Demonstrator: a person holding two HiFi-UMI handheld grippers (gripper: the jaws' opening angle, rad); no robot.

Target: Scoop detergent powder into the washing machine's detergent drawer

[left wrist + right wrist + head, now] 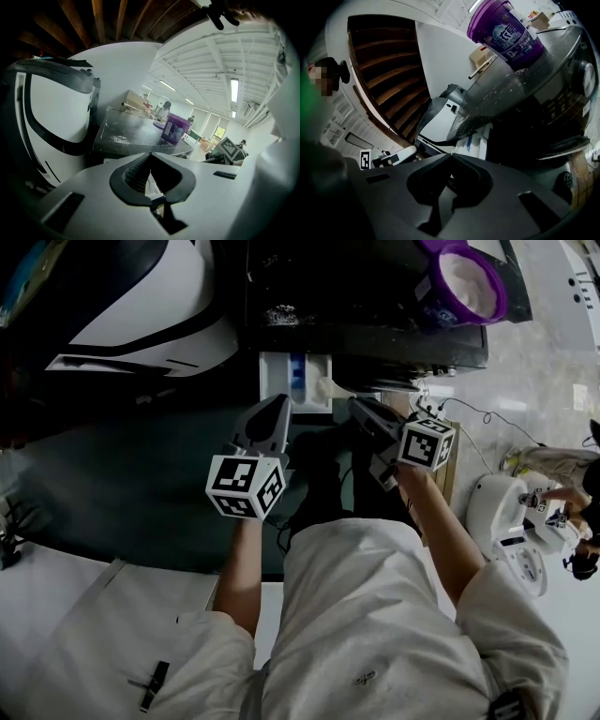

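A purple detergent tub (464, 282) stands open on the dark washer top (375, 324), with white powder inside. Below the top's front edge the white detergent drawer (295, 381) sticks out, with a blue part inside. My left gripper (279, 401) is just below the drawer, jaws shut and empty. My right gripper (356, 404) is to the drawer's right, also shut on nothing. The left gripper view has the tub (176, 127) on the top (136, 133) beyond the closed tips (150, 154). In the right gripper view, the tub (506, 30) and drawer (476, 143) lie past the closed tips (451, 157).
Spilled powder (281, 313) lies on the washer top. A white and black curved machine (141, 306) stands at the left. On the floor at the right are a white appliance (506, 521) and cables (487, 418), and a person (562, 498) is at the far right edge.
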